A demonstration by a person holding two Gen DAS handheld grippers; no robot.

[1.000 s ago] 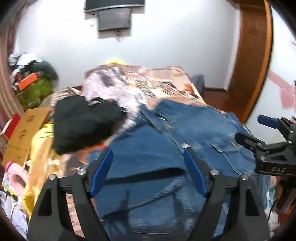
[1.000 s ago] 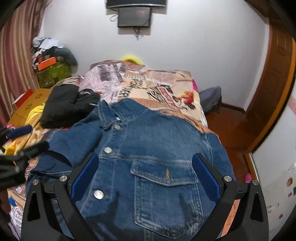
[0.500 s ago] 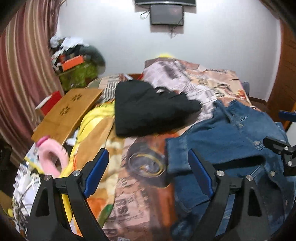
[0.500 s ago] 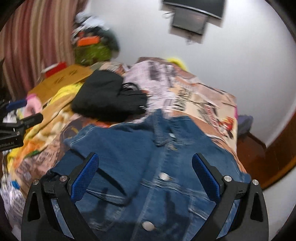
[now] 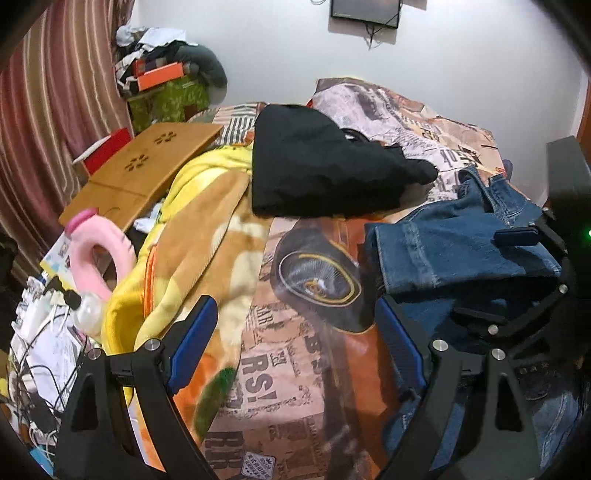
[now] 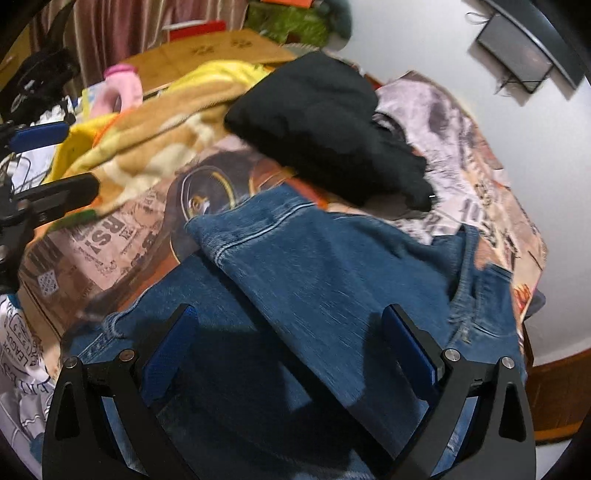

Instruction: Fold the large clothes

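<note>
While both tongs, left (image 5: 291, 343) and right (image 6: 288, 343), gape empty, the denim jacket (image 6: 314, 280) lies on the bed beneath the right pair; pinch the sleeve cuff (image 5: 406, 251) squarely.

Home bedroom, printed bedspread (image 5: 295, 369), striped curtain (image 5: 48, 110), wall screen (image 5: 365, 11), strewn clothes

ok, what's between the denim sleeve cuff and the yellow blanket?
Only the printed bedspread, showing its car-wheel picture; no clothing lies there. The left wrist view shows it between the denim jacket cuff and the yellow blanket.
</note>
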